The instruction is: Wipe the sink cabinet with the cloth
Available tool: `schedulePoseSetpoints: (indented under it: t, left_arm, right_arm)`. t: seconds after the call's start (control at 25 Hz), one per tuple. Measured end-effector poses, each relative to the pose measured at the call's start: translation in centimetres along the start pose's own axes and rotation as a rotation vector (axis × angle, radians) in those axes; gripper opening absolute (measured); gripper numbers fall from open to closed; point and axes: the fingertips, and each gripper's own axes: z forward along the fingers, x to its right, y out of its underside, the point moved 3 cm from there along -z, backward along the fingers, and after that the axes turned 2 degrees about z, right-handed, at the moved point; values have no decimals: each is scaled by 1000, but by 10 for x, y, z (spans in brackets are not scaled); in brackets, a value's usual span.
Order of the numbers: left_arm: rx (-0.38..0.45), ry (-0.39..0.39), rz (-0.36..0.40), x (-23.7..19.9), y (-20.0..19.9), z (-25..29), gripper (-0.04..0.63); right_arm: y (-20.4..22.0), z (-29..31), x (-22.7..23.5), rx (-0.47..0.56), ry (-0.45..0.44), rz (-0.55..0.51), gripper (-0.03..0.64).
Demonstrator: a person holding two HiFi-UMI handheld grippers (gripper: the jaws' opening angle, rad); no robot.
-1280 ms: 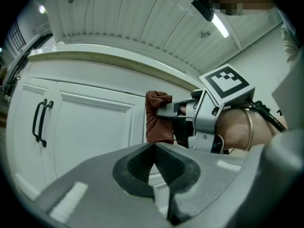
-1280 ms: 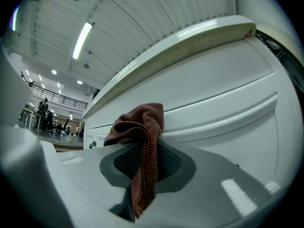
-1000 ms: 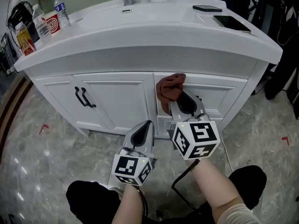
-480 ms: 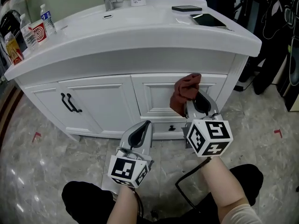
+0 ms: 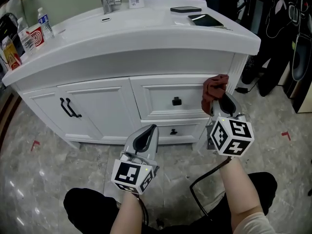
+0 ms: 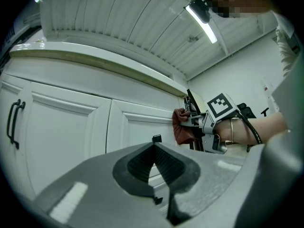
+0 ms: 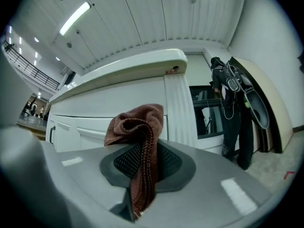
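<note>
At the cabinet's right end: the cloth [image 5: 214, 87] is held at the top drawer's edge on the sink cabinet [image 5: 97, 106], beside the fluted corner post [image 7: 179, 113] (contact cannot be confirmed).
Right gripper [image 5: 220, 100]: the jaws are closed on a fold of the cloth, with the rest bunched above the tips.
Left gripper [image 5: 150, 133]: the jaws are brought together on nothing, low before the drawers.
Handling: the cloth is judged light, limp and knitted, so slipping is unlikely.
Hold: a thick fold deep in the pads is judged best, with a bunch left free for pressing.
</note>
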Motion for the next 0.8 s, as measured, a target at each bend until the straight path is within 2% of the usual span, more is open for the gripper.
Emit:
schedulePoseSetpoints:
  t: [0.12, 0.2, 0.32, 0.52, 0.68, 0.8]
  left_arm:
    - [-3, 8, -7, 4, 1, -4, 0]
    - [-6, 0, -21, 5, 5, -8, 0]
    - [-14, -17, -25, -2, 11, -15, 0]
    - [-22, -66, 26, -16, 9, -30, 0]
    - [-26, -105, 22, -34, 11, -42, 0]
    - [-42, -139, 9, -50, 18, -49, 0]
  right_arm:
    - [0, -10, 13, 2, 86, 17, 94]
    - [1, -15, 5, 11, 75, 8, 94]
    - [11, -15, -39, 15, -40, 7, 94]
    - [37, -3, -126, -12, -227, 35, 94]
    - [59, 18, -179, -58, -317, 58, 94]
    - [77, 36, -204, -104, -347, 74, 94]
